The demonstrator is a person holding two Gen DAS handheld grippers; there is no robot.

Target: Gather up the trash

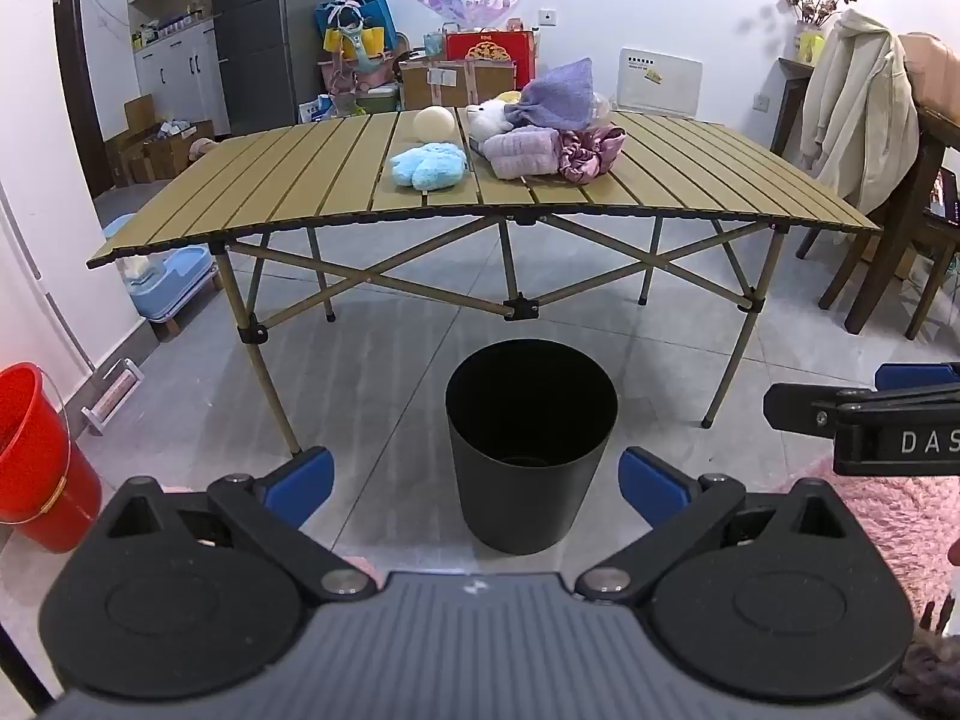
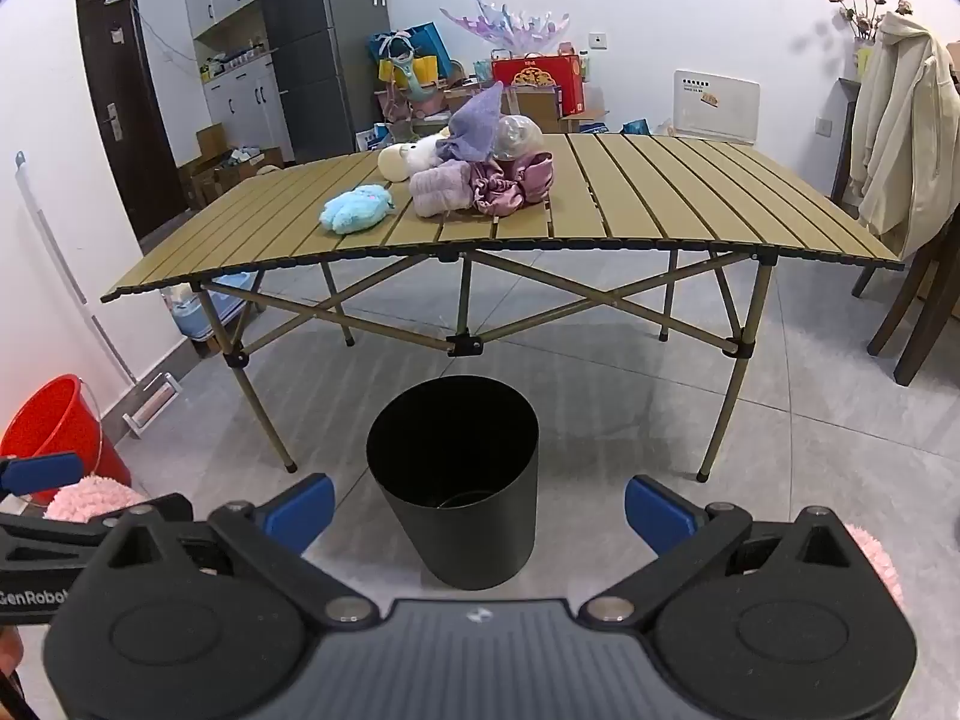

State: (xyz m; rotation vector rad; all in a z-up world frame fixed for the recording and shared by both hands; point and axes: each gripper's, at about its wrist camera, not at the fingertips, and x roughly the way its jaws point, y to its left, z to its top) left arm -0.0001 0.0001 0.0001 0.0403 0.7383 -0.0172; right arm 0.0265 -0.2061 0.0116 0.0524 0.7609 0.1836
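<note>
- Grey floor tiles (image 1: 372,360) spread wide before us, with a white wall behind and boxes and bags stacked along it.
- We face a tan slatted folding table (image 1: 300,180) on crossed metal legs; its near edge runs across both views, and the left and right ends of the top are bare.
- Near the middle of the table, toward its far edge, sits a cluster of soft items: a light blue plush toy (image 1: 429,164) closest to the near edge, a lilac fuzzy bundle (image 1: 519,151), a pink satin scrunchie (image 1: 591,151), a purple knitted cloth (image 1: 561,95) on top, a cream round ball (image 1: 433,122) and a white plush (image 1: 489,115) behind.
- On the floor in front of the table's near edge, between its front legs, stands a black round open-topped trash bin (image 1: 531,444), upright, with clear tile on every side.
- Our left gripper (image 1: 477,483) has its blue-padded fingers (image 1: 300,483) spread wide, holding nothing, with the bin showing between them.
- Our right gripper (image 2: 480,513) is likewise spread fully apart and empty, with its blue pads (image 2: 660,510) either side of the bin.
- At the left wall a red plastic bucket (image 1: 33,456) stands on the floor.
- A pink shaggy rug (image 1: 900,510) lies under us on the right.
- A dark wooden chair (image 1: 900,240) draped with a cream jacket (image 1: 858,114) stands past the table's right end.
</note>
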